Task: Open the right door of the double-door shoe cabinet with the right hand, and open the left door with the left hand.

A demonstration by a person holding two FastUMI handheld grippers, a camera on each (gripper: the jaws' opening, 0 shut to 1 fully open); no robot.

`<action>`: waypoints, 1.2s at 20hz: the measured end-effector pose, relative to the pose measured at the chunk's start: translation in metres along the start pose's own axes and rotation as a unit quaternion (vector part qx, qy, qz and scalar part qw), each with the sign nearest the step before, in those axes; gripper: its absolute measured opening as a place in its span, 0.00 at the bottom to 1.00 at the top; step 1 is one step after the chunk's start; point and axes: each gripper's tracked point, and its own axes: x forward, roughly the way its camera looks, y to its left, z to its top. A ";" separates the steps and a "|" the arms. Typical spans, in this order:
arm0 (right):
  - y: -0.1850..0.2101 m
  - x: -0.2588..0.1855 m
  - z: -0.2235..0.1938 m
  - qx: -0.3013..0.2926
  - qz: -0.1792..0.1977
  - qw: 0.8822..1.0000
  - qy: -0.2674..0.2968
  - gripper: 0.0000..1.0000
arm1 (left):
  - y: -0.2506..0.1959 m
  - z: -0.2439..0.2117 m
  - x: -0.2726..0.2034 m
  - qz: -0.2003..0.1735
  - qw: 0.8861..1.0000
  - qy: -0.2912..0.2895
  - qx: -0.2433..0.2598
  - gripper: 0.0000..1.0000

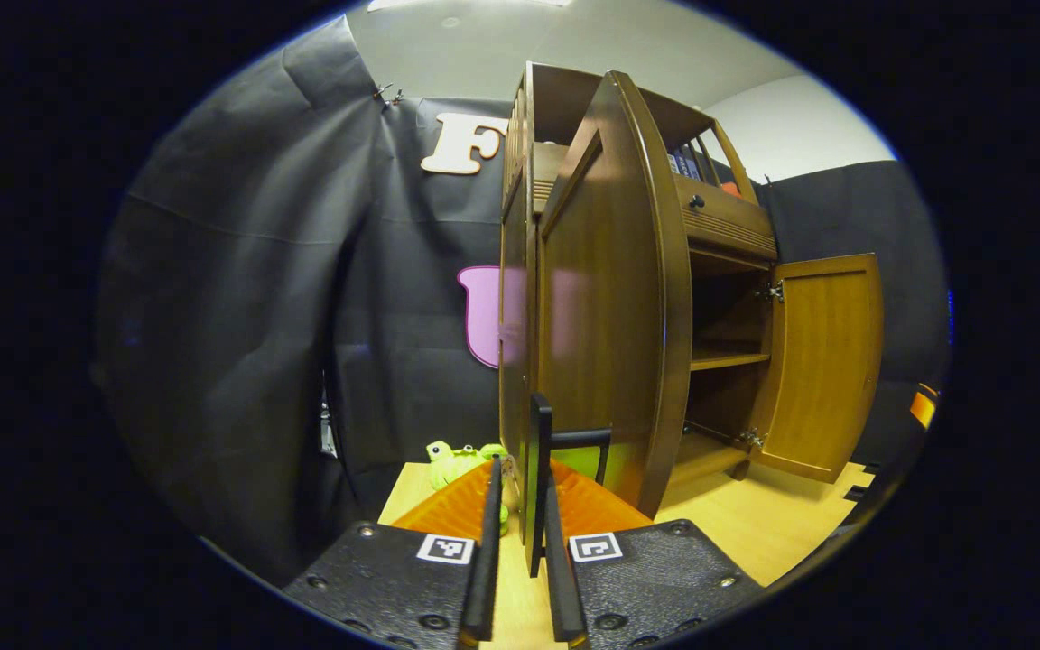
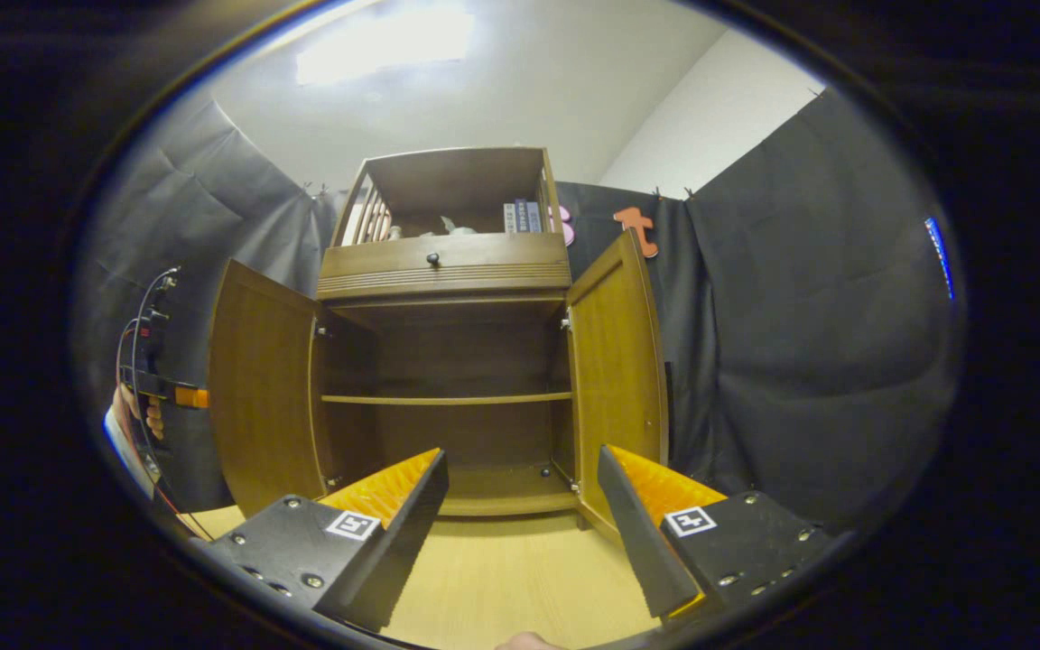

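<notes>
The brown wooden double-door shoe cabinet (image 2: 445, 271) is seen standing on the pale wooden floor (image 2: 502, 578) against the black cloth wall, with both doors swung open. In the right gripper view, the left door (image 2: 263, 388) and the right door (image 2: 615, 361) are spread to either side, and an inner shelf (image 2: 446, 398) is exposed between them. The right gripper (image 2: 520, 506) is held in front of the cabinet with its fingers released — spread wide apart, nothing between them. In the left gripper view, the left gripper (image 1: 520, 542) is set at the left door's (image 1: 610, 298) edge, its fingers clenched on the black door handle (image 1: 540, 469). The right door (image 1: 822, 361) is seen farther off, fully open. A green plush toy (image 1: 457, 460) lies on the floor just beside the cabinet — partly hidden by the fingers.
</notes>
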 end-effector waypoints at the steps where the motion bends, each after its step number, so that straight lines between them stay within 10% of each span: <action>1: 0.000 0.000 0.000 -0.002 0.001 1.000 0.001 0.99 | -0.001 0.001 -0.001 0.003 1.000 0.001 -0.001 0.28; 6: 0.001 -0.001 -0.002 -0.010 0.008 1.000 0.005 0.97 | 0.002 0.000 -0.007 0.033 0.999 0.010 0.009 0.31; 15: 0.004 -0.004 -0.001 -0.009 0.024 1.000 0.010 0.99 | 0.002 0.020 -0.052 0.125 0.991 0.002 0.042 0.76; 24: -0.007 -0.003 0.004 -0.005 0.010 1.000 0.006 0.99 | -0.031 0.051 -0.086 0.157 0.985 -0.036 0.058 0.99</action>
